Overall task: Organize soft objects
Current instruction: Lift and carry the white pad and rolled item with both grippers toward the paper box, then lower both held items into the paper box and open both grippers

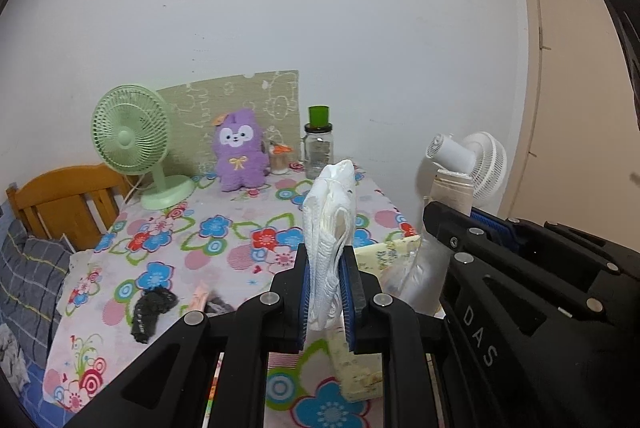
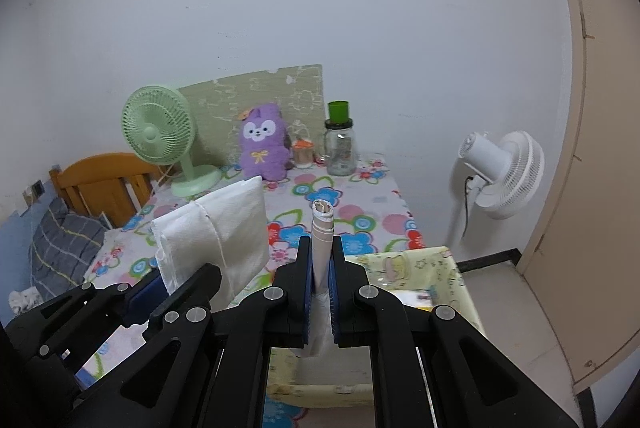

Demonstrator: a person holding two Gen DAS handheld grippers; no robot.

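Observation:
My left gripper (image 1: 329,256) is shut on a folded white cloth (image 1: 330,211), which stands upright between the blue pads above the flowered table (image 1: 224,228). In the right wrist view the same cloth (image 2: 224,228) appears at the left, in the left gripper (image 2: 180,276). My right gripper (image 2: 321,248) is shut on a rolled pale bundle (image 2: 322,228) with a beige end, held over a pale yellow fabric box (image 2: 416,260). From the left wrist view, the right gripper (image 1: 452,216) holds that bundle (image 1: 450,187) beside the box (image 1: 390,248).
At the back of the table stand a purple plush (image 1: 240,155), a green desk fan (image 1: 132,143) and a glass jar (image 1: 319,147) with a green cup on top. A black crumpled cloth (image 1: 152,308) lies near the table's front left. A white floor fan (image 2: 504,175) stands at the right.

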